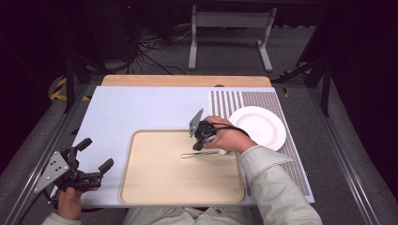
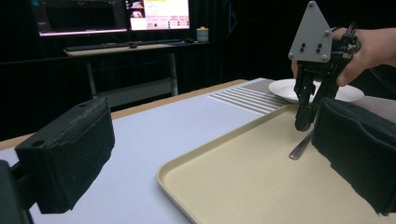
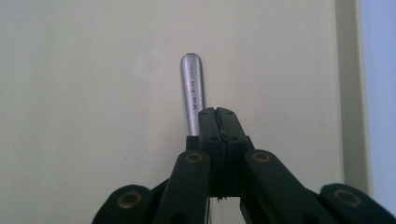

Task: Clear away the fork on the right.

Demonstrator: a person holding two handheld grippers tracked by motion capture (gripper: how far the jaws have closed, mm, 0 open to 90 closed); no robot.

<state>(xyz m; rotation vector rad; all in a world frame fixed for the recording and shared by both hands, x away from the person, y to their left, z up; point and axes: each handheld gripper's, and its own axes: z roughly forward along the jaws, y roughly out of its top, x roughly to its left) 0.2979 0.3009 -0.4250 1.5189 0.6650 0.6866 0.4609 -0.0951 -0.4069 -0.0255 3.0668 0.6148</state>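
A metal utensil lies on the beige tray, right of the tray's middle. My right gripper points down at it, jaws pressed together. In the right gripper view the utensil's rounded handle runs out from under the left jaw of my right gripper; nothing shows in the seam between the jaws. The left gripper view has the right gripper hanging just over the utensil. My left gripper hovers off the tray's left side, its pads wide apart and empty.
A white plate sits on the striped mat right of the tray. The tray's raised rim lies close in front of the left gripper. A desk with monitors stands beyond the table.
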